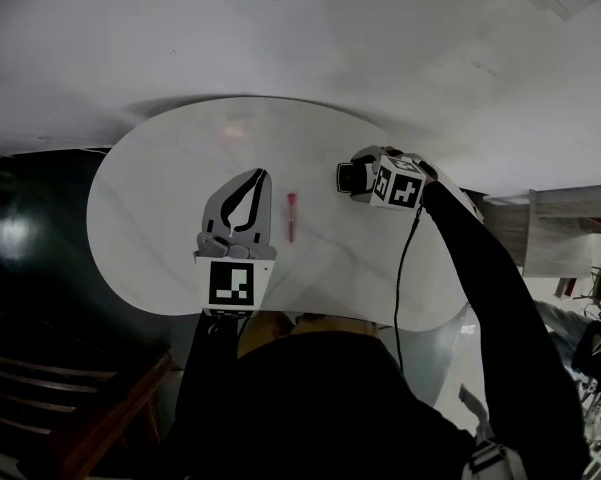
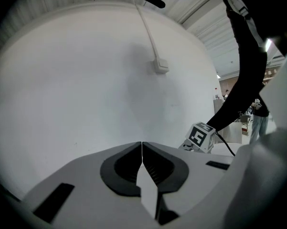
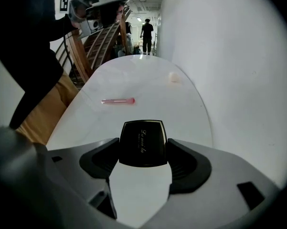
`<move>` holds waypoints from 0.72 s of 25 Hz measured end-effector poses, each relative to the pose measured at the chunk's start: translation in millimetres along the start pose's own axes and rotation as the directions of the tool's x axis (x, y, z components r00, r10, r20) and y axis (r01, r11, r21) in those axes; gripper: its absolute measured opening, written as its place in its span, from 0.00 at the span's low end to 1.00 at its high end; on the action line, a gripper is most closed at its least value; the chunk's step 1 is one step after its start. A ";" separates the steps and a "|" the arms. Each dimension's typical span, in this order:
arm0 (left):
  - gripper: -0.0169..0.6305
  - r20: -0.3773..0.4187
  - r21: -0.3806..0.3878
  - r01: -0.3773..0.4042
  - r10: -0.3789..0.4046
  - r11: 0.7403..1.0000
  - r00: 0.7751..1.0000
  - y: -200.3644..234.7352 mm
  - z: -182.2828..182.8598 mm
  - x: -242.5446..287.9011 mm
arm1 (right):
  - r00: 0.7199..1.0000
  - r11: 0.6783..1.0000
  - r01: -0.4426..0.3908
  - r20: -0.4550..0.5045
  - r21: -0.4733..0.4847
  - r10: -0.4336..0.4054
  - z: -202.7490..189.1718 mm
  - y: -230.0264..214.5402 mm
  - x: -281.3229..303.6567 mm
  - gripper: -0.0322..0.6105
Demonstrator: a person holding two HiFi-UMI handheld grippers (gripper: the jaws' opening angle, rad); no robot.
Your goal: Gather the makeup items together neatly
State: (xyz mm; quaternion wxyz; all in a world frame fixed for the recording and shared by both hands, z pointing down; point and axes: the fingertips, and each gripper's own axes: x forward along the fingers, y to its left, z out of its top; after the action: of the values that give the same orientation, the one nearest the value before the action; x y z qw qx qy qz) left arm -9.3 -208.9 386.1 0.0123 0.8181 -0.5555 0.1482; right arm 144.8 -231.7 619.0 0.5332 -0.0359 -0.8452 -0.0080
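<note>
broadly, a white rounded table fills the middle of the head view, with a plain white wall behind it.

the left gripper is held over the near part of the table. its jaws are pressed together with only a thin seam between the dark pads and nothing in them. its own view faces the wall, and the right gripper's marker cube shows beyond the jaws, off to their right.

the right gripper is over the table's right side, pointing across towards the left one. its jaws are pinching a black compact. the compact is a squarish case with rounded corners, a thin pale edge line and small script on its lid. it sits lid up, gripped on its two sides, with its front half sticking out past the fingertips. whether it touches the table or hangs above it cannot be told.

a pink tube lies flat on the table between the two grippers. it is just to the right of the left gripper's jaws and well apart from the compact. from the right gripper it lies ahead of the jaws and a little to the left, set crosswise, with its deeper pink end nearer the jaw line.

further ahead of the right gripper and slightly to the right, near the table's wall-side edge, sits a small pale round item. it is too small and washed out to name.
</note>
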 end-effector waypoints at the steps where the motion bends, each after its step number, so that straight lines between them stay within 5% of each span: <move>1: 0.06 0.003 0.009 0.007 -0.007 1.000 1.000 0.9 1.1 -0.2 | 1.000 1.000 -0.004 0.003 -0.003 0.004 2.6 9.8 1.6 0.56; 8: 0.06 0.028 0.004 0.057 -0.057 0.998 0.998 0.6 -0.9 -5.4 | 0.999 0.999 -0.046 0.006 0.019 0.046 15.5 68.2 20.5 0.56; 18: 0.05 0.035 0.012 0.089 -0.089 0.996 0.995 -0.6 -1.8 -12.4 | 0.998 0.993 -0.067 0.003 0.093 0.067 15.2 91.0 44.3 0.56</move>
State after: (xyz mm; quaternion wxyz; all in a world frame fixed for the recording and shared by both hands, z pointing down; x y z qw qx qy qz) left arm -13.4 -197.1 384.7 0.0045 0.8446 -0.5178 0.1357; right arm 118.4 -137.8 650.1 0.5342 -0.0393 -0.8430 0.0495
